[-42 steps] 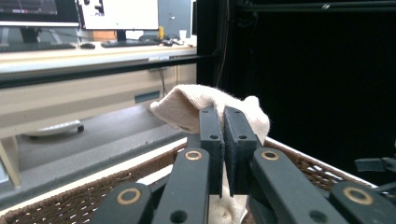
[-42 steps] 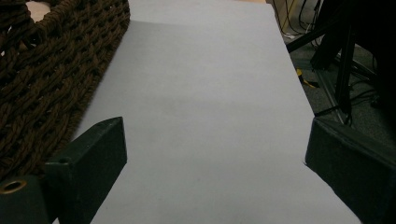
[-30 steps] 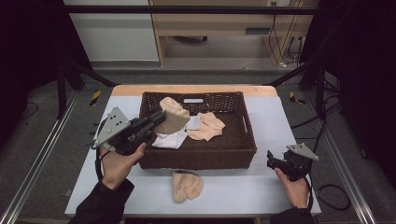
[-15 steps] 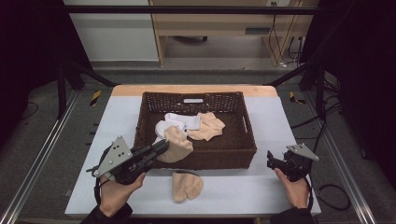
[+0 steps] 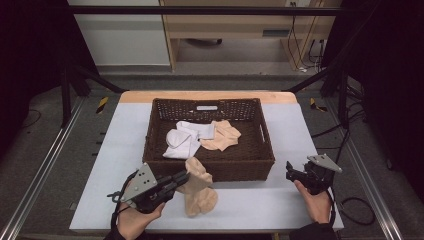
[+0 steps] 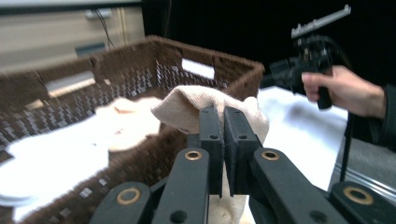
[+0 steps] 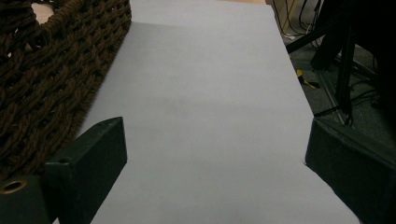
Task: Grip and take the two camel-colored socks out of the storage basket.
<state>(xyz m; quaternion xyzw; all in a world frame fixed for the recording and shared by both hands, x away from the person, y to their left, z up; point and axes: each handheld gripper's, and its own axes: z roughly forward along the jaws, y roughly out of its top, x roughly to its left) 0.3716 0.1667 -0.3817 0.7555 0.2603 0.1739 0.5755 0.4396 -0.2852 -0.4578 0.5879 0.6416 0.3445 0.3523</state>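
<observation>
Left gripper (image 5: 184, 178): at 7 o'clock on the table in the high view, held in the left hand (image 5: 131, 221), pointing toward 2 o'clock; jaws pressed nearly together, pinching a beige sock.
Beige sock in the jaws (image 5: 198, 173): just outside the basket's near wall, at about 6 o'clock of the basket, hanging from the pinch; lower end touching a second beige sock; in the left gripper view (image 6: 187, 109), folded over the closed jaw tips with the basket rim right behind it.
Second beige sock (image 5: 201, 201): flat on the table, at 6 o'clock of the basket, just below the held one.
Basket (image 5: 260, 165): brown woven, rectangular, mid-table, long sides running 9 to 3 o'clock; a pale label on its far wall.
Inside the basket: white socks (image 5: 184, 140) toward 8 o'clock of the floor; a beige sock (image 5: 222, 136) just beside them toward 3 o'clock, touching.
Right gripper (image 5: 291, 172): at 4 o'clock on the table, just beside the basket's near right corner, held in the right hand (image 5: 315, 202); jaws spread wide in the right gripper view, with bare table between them and the basket's weave at 9 o'clock.
Table (image 5: 310, 130): pale grey top, wooden strip along the 12 o'clock edge.
</observation>
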